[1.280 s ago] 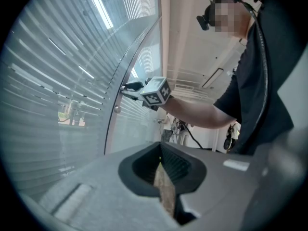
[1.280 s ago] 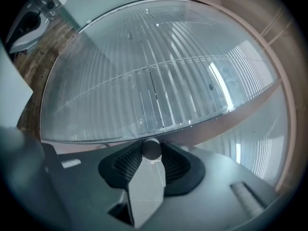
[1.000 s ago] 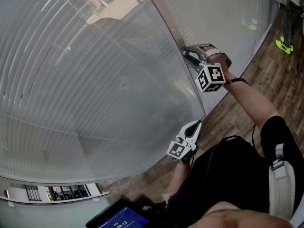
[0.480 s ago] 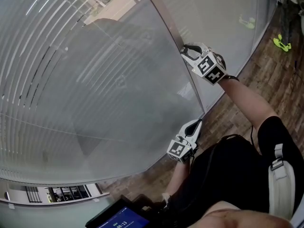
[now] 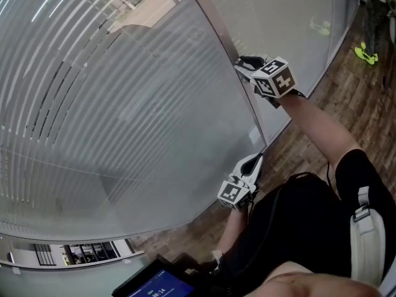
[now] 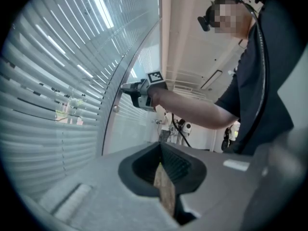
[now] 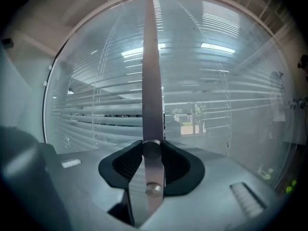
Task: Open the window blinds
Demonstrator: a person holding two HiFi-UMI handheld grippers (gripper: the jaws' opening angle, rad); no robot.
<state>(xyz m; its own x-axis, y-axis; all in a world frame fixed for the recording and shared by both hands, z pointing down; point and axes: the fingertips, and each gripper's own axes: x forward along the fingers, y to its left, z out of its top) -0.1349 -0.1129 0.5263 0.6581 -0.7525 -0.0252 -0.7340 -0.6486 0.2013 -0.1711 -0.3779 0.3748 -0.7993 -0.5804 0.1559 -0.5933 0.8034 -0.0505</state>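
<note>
Grey slatted window blinds [image 5: 124, 104] hang behind glass, their slats partly tilted, with bright strips showing at the upper left. A metal mullion [image 5: 216, 23] runs down the glass. My right gripper [image 5: 243, 62] reaches level to it and is shut on a round control knob [image 7: 152, 150] on the mullion [image 7: 150, 57]. A small stud [image 7: 153, 189] sits just below the knob. The left gripper view shows my right gripper [image 6: 126, 88] at the mullion from the side. My left gripper [image 5: 255, 161] hangs lower by the glass edge, shut and holding nothing [image 6: 166, 174].
Wooden floor [image 5: 346, 104] runs along the base of the glass on the right. Someone in bright green shoes [image 5: 365, 54] stands at the far right. A dark tablet screen [image 5: 158, 286] sits at the bottom edge, close to my body.
My right gripper has rolled about its own axis on the knob, so its marker cube faces another way. The slats have tilted and show more bright gaps. The left gripper stayed put.
</note>
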